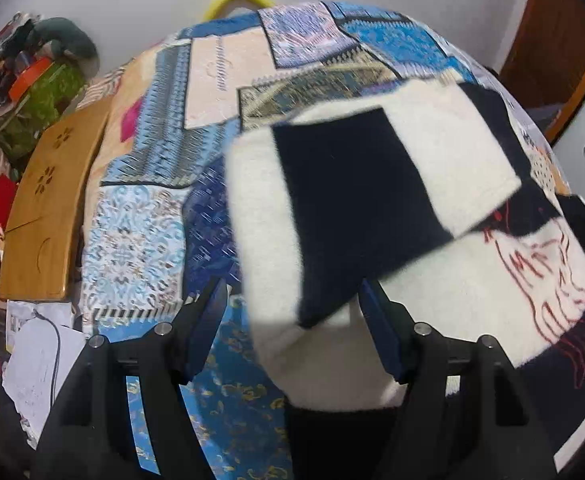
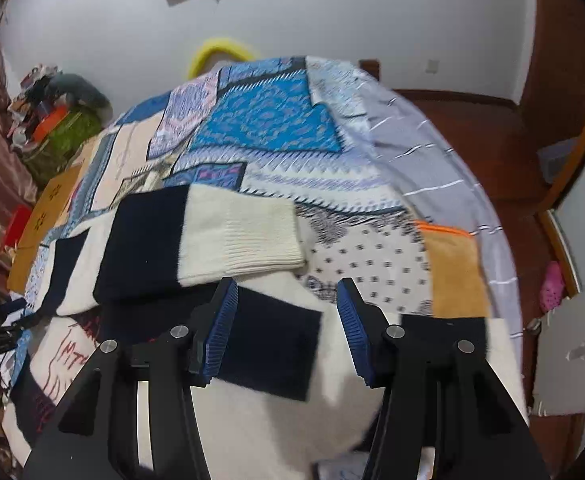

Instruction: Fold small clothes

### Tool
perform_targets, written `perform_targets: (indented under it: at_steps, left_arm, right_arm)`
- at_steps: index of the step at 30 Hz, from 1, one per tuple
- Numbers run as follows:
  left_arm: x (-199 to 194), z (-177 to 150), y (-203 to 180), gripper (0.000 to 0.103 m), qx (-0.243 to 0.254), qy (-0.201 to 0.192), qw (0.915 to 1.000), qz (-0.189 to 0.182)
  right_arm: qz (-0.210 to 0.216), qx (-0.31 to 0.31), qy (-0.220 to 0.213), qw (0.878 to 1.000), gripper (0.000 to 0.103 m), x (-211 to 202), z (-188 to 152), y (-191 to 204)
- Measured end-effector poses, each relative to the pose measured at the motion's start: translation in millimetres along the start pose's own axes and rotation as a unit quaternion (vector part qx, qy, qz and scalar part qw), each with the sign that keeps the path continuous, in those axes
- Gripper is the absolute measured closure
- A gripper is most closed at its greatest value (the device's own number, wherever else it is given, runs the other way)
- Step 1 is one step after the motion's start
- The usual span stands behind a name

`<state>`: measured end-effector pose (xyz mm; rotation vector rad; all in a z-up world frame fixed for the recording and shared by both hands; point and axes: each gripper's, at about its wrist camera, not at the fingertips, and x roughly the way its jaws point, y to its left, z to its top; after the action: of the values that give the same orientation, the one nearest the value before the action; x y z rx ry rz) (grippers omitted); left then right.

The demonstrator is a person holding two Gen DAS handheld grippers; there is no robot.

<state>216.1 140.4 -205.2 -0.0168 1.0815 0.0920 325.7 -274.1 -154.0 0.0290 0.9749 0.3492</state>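
A white and navy knit sweater [image 1: 432, 216] with red line drawing lies on a blue patchwork bedspread [image 1: 144, 216]. A sleeve is folded across its body. In the left wrist view my left gripper [image 1: 292, 300] is open, its fingers either side of the sweater's white lower left part. In the right wrist view the sweater [image 2: 252, 400] lies under my right gripper [image 2: 288, 300], which is open just above a navy panel. The folded sleeve [image 2: 196, 240] with its white ribbed cuff lies beyond the fingertips.
A wooden lap tray [image 1: 48, 216] lies at the bed's left edge, with papers [image 1: 40, 360] below it. A cluttered pile with a green bag [image 1: 40, 100] stands at the back left. An orange cloth [image 2: 458, 272] lies on the bed at right. A wooden floor and door [image 2: 564, 60] are at right.
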Motion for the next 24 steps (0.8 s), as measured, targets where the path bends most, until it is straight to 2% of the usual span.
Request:
perform_targets:
  at_steps: [7,14,19,24]
  left_arm:
    - [-5,21,26,0.035,-0.031,-0.021,0.9992,0.016]
    - [21,31,39,0.034,-0.062,-0.002,0.9981,0.004]
    - [40,29,38,0.034,-0.064,0.014,0.9979,0.000]
    - [50,27,38,0.033,-0.069,0.021,0.9974,-0.008]
  right_arm:
    - [0.016,-0.004,0.023,1.000,0.055,34,10,9]
    - [0.035,0.019,0.055,0.998,0.055,71,17,1]
    - [0.032,0.036,0.071,0.996,0.055,90,19,-7]
    - [0.047,0.064,0.082,0.993,0.055,107,20,-14]
